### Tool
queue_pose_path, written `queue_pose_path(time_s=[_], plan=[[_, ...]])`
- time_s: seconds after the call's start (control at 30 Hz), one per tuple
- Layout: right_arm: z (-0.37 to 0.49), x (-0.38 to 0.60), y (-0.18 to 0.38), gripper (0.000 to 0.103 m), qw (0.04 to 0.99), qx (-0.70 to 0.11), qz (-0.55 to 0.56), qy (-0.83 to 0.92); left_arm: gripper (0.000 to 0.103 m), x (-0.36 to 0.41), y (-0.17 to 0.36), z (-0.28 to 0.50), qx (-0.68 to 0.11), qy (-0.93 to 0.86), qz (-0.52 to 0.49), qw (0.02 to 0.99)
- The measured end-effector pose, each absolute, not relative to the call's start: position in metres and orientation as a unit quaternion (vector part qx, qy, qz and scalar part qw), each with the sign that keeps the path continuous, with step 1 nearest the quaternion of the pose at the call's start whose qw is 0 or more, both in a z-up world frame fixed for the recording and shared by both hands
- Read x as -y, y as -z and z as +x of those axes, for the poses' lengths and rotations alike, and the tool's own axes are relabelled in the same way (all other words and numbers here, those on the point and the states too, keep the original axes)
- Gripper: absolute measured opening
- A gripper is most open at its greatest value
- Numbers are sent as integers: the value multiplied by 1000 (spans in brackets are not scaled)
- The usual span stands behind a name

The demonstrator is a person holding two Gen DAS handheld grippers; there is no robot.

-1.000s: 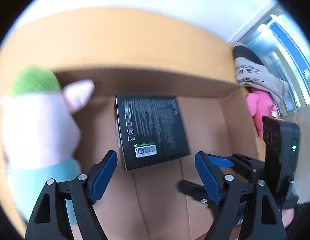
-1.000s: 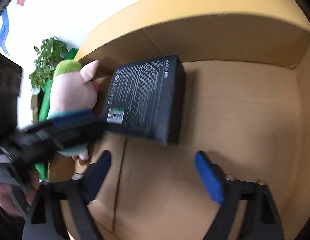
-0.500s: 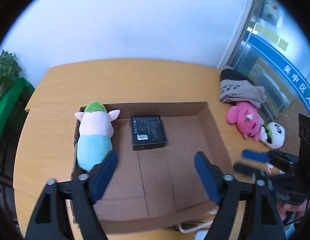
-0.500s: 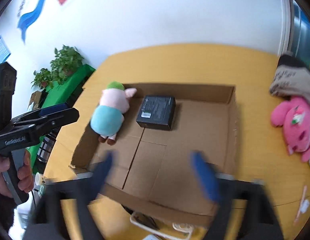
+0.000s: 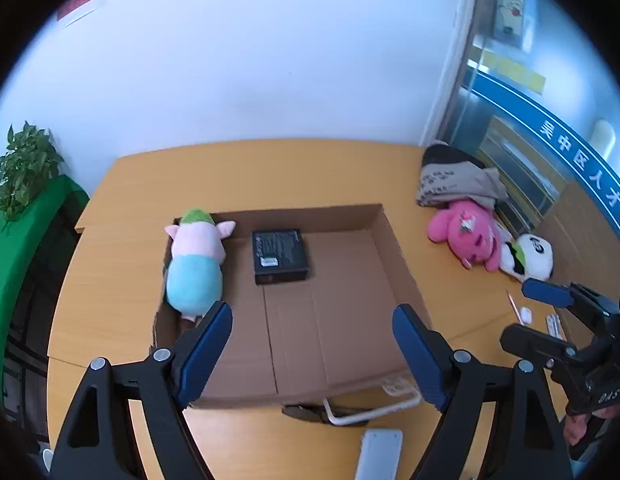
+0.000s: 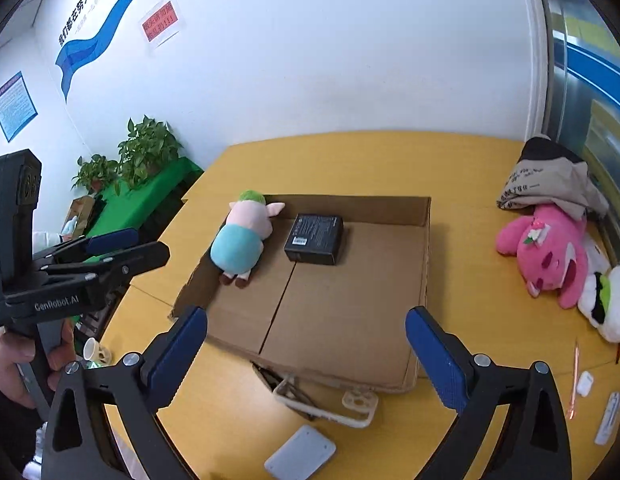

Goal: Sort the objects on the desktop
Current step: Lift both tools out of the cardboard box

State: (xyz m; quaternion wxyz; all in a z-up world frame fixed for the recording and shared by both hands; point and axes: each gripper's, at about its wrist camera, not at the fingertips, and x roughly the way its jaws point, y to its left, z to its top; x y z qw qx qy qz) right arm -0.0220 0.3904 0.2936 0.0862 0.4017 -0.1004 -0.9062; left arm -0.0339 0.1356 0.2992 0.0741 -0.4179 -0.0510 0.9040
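Holding both grippers high over the cardboard box, aimed down into it. Left gripper and right gripper both have jaws opening wide, nothing between the pads. Pig plush lies along the box's left wall and the black carton sits just beside it, flat on the floor of the box — I judge both are packed to one side to leave the bare right half for what remains. Still out on the table: pink plush and panda plush touching each other at the right, a folded cloth bag behind them. Compared with a second ago, when both cameras were low inside the box and the carton filled the view, I've pulled up and back — the whole table now shows. Next pick is probably the pink plush.
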Motion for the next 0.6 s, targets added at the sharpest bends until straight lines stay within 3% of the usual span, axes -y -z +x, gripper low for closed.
queue_pose_path(time_s=[0.6], plan=[[16, -386, -307, 101, 91, 78, 392, 912, 82, -166, -307, 12, 53, -904, -410, 108]])
